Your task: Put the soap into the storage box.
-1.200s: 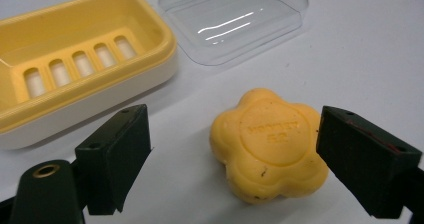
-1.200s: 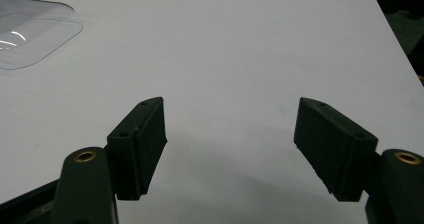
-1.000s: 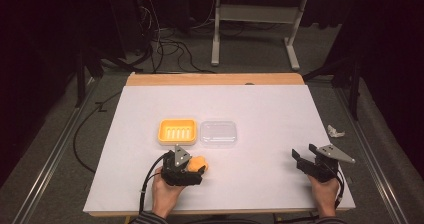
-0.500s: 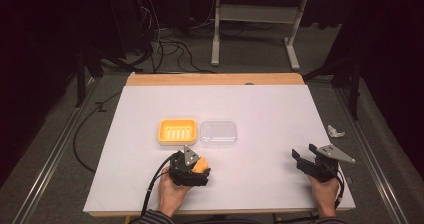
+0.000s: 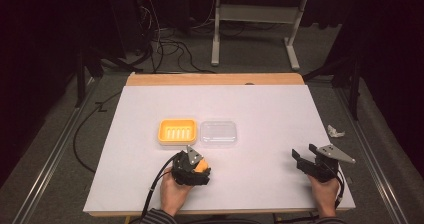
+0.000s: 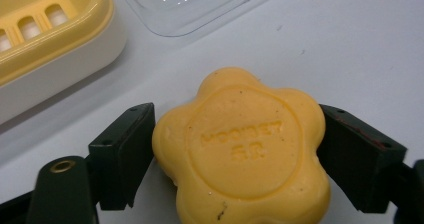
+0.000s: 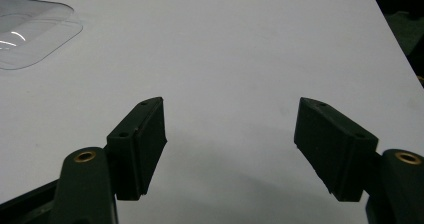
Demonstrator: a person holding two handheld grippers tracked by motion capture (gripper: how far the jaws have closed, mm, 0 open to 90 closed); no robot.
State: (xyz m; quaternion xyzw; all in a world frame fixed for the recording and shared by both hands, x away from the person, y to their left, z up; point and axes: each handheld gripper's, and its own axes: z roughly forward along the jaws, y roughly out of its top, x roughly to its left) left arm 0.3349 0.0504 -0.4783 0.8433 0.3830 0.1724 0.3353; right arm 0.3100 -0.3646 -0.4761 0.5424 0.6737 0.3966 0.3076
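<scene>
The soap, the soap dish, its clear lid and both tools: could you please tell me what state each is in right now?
Soap: flower-shaped, stamped face up, clamped between the left tool's jaws.
Soap dish: uncovered, nothing in it, upright on the table.
Clear lid: off, lying beside the soap dish.
Left tool: shut on the soap.
Right tool: open, holding nothing, jaws wide apart.

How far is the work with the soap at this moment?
Done: the left gripper is shut on the soap, one jaw on each side. In hand: the soap sits just in front of the yellow dish, not yet in it. Left: probably to set the soap in the dish and put the clear lid, which lies beside the dish, on top. The right gripper is open and holds nothing.
</scene>
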